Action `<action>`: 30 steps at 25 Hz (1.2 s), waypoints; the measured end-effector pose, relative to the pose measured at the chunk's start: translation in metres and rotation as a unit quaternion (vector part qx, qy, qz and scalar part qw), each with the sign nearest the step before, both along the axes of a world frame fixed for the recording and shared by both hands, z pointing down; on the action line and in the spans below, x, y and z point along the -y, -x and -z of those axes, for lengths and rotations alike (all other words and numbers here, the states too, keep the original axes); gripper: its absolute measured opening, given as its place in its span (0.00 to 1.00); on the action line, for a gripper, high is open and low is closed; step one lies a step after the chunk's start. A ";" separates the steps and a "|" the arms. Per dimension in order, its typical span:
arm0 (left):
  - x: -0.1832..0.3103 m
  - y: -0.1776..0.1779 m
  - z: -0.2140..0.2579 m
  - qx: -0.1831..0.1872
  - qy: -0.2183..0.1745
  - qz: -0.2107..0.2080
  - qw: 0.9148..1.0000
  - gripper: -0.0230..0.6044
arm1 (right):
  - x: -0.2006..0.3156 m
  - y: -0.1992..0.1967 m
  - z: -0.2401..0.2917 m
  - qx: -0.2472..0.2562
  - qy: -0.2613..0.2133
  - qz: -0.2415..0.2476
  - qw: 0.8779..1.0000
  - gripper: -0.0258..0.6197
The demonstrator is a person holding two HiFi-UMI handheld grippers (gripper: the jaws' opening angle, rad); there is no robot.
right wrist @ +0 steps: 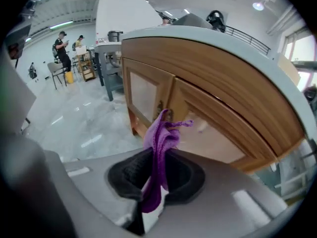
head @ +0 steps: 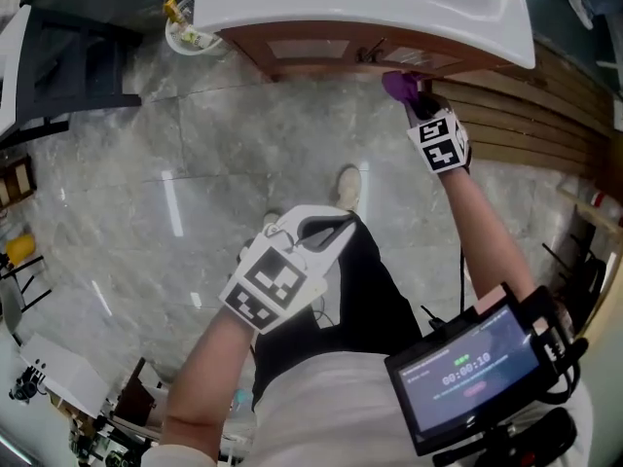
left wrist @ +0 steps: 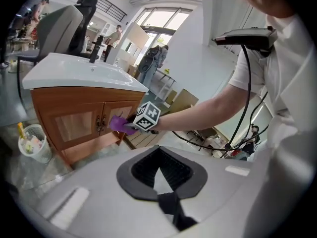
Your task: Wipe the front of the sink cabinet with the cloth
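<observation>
The sink cabinet has a wooden front with two doors under a white basin. My right gripper is shut on a purple cloth and holds it at the right door near the handles. In the right gripper view the cloth hangs between the jaws, its top right next to the door. My left gripper hangs back above the floor, shut and empty. Its own view shows the cabinet and the cloth from the side.
A white bin with bottles stands on the floor left of the cabinet. A wooden slatted panel runs along the right. A dark chair is at far left. My shoe is on the grey marble floor.
</observation>
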State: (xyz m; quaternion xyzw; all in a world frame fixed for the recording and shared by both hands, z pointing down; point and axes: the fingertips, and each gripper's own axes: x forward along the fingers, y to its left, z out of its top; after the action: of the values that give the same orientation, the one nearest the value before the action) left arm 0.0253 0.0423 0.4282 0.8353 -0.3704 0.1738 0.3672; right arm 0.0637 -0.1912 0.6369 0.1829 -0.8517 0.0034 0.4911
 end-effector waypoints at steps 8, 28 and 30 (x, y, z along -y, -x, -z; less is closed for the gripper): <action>-0.046 0.046 0.000 0.002 0.006 0.052 0.999 0.04 | -0.085 0.168 0.001 0.042 0.018 0.121 0.992 0.13; -0.083 0.108 -0.015 -0.001 0.014 0.127 0.992 0.04 | -0.083 0.284 -0.038 0.000 -0.007 0.180 0.984 0.13; -0.078 0.102 -0.015 -0.003 0.014 0.116 0.993 0.04 | -0.072 0.268 -0.038 -0.004 -0.010 0.166 0.986 0.13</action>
State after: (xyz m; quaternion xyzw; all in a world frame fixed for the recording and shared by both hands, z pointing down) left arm -0.0764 0.1207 0.4435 0.7821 -0.4615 0.1325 0.3973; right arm -0.2041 -0.1195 0.6751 0.0438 -0.8681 -0.0875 0.4866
